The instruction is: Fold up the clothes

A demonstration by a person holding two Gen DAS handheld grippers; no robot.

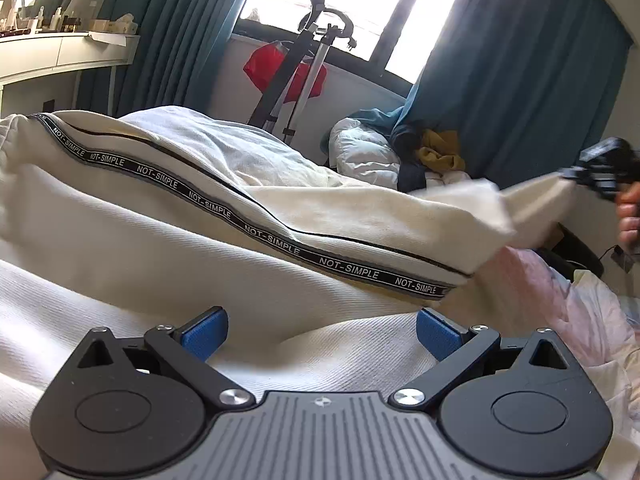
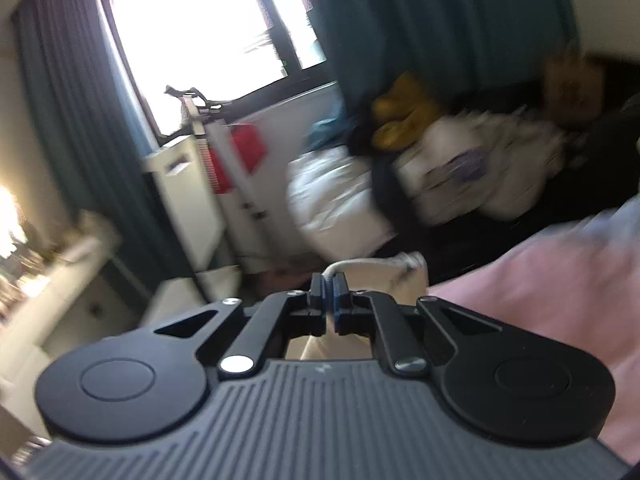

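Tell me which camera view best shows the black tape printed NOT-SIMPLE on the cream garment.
The left wrist view: the NOT-SIMPLE tape runs sharply across the cream garment, lettering readable. The right wrist view is blurred and shows no tape, only a cream edge pinched in the right gripper.

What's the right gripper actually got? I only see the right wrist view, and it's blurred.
Observer: The right gripper is shut on a corner of the cream garment; the left wrist view shows that corner lifted off the bed and pulled to the right.
Operator: Left gripper doing anything?
Observer: The left gripper is open, its blue pads spread over the cream cloth and holding nothing.
Operator: Any marking to orient the garment?
Observer: A black tape printed NOT-SIMPLE runs diagonally along it, ending near the lifted end.
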